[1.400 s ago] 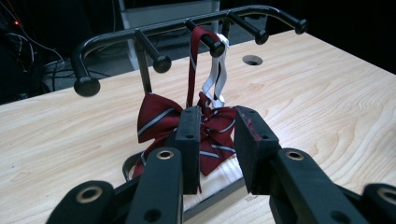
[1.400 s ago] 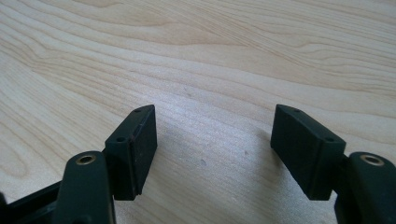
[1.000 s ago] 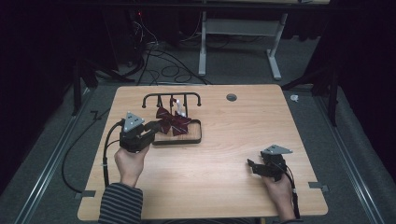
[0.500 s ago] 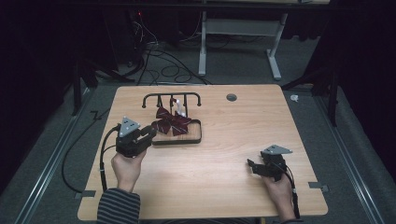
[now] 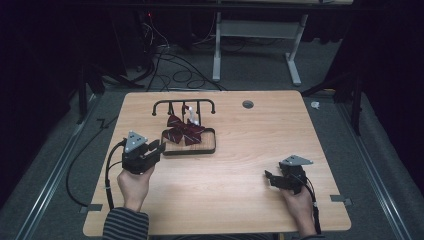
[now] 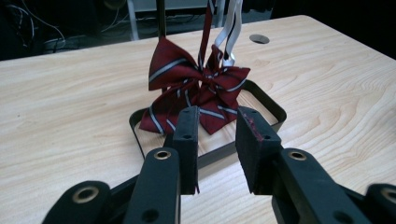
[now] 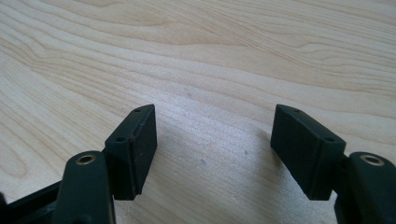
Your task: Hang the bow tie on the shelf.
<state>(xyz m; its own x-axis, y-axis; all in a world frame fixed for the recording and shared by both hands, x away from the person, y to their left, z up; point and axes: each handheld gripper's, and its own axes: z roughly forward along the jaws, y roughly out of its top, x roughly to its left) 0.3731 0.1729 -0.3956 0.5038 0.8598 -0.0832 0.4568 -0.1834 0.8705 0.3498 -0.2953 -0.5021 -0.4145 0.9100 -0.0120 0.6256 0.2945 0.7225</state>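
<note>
Two grippers are out over the wooden worktop [image 5: 235, 150], one in each of the person's hands. The left gripper [image 5: 155, 147] sits just beside the near left corner of a shallow black tray [image 5: 212, 142], its jaws spread a little with nothing between them, pointing at the tray. A dark red bow tie [image 6: 198, 88] with pale stripes lies in that tray, strap running up to a black rack [image 5: 184, 105] behind it. The right gripper [image 5: 270, 179] rests well apart, near the worktop's front right, jaws spread wide over bare wood. A striped sleeve [image 5: 125, 225] covers the left forearm.
</note>
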